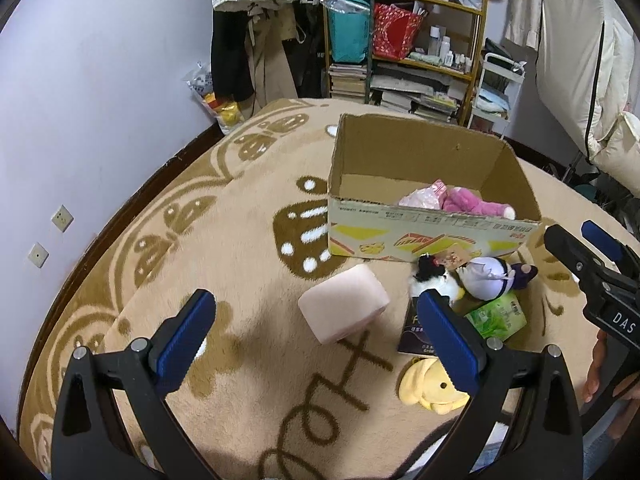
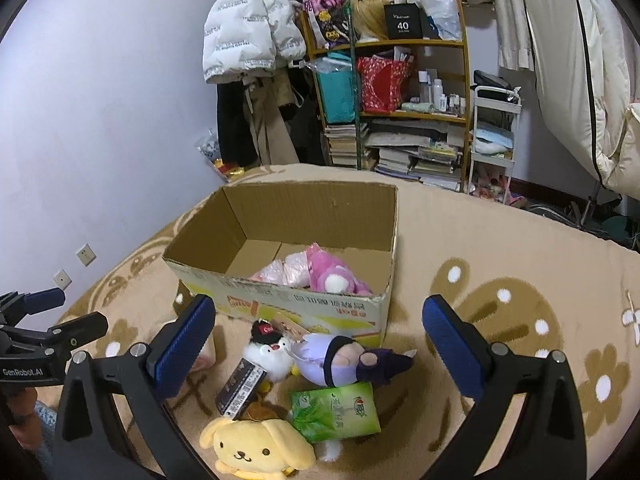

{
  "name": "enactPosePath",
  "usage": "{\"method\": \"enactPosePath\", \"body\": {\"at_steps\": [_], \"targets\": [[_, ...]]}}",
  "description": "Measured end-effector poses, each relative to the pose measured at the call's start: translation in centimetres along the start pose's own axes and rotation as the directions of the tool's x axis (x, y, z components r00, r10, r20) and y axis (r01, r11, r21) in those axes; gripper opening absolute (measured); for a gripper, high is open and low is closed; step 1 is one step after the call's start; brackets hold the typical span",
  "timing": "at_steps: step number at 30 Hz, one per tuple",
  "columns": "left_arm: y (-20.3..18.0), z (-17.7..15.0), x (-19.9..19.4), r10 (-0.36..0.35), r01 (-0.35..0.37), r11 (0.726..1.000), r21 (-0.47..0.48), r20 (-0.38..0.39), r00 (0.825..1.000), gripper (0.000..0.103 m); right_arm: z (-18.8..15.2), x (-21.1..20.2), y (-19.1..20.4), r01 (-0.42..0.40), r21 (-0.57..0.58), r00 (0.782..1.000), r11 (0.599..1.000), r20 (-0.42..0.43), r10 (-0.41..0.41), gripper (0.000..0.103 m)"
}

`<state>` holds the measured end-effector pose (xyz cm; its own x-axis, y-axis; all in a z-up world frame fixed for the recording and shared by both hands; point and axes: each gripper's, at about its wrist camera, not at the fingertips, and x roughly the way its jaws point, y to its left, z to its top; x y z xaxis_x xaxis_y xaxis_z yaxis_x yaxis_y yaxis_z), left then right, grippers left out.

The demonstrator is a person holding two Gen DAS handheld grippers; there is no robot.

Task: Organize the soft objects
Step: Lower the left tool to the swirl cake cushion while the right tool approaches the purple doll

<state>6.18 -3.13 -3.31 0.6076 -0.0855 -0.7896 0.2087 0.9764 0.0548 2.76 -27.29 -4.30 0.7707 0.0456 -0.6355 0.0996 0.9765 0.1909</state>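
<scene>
An open cardboard box point(image 1: 420, 236) point(image 2: 304, 308) stands on the beige blanket and holds a pink plush point(image 1: 478, 204) point(image 2: 336, 276) and a pink packet point(image 1: 424, 196) point(image 2: 280, 272). In front of it lie a white-and-black plush point(image 1: 434, 278) point(image 2: 270, 354), a purple plush point(image 1: 496, 278) point(image 2: 344, 362), a yellow dog plush point(image 1: 430, 386) point(image 2: 256, 450), a green tissue pack point(image 1: 498, 316) point(image 2: 334, 412), a dark packet point(image 1: 414, 332) point(image 2: 240, 388) and a pink foam block point(image 1: 344, 306). My left gripper point(image 1: 316, 344) is open and empty above the block. My right gripper point(image 2: 320, 352) is open and empty above the plush pile.
The blanket point(image 1: 224, 240) point(image 2: 500, 248) has brown flower patterns. A cluttered shelf point(image 1: 404, 40) point(image 2: 396, 92), hanging coats point(image 2: 248, 28) and a white cart point(image 2: 494, 136) stand behind. The wall point(image 1: 100, 80) is at the left.
</scene>
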Motion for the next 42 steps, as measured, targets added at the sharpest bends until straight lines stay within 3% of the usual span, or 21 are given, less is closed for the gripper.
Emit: {"method": "enactPosePath", "body": {"at_steps": [20,36,42], "targets": [[-0.7,0.0,6.2,-0.007,0.006,1.0,-0.013,-0.116,0.993,0.1,-1.7,5.4,-1.7,0.039,0.069,0.989,0.997,-0.148,-0.028,0.103],[-1.5,0.3,10.9,0.054,-0.053,0.999,0.014,-0.159,0.986,0.1,-3.2,9.8,-3.1,0.098,0.089,0.959,0.991,-0.275,-0.07,0.103],[-1.3,0.1,12.3,0.046,-0.046,0.999,0.004,-0.2,0.979,0.1,-3.9,10.9,-3.6,0.097,0.116,0.949,0.988,-0.309,-0.057,0.103]]}}
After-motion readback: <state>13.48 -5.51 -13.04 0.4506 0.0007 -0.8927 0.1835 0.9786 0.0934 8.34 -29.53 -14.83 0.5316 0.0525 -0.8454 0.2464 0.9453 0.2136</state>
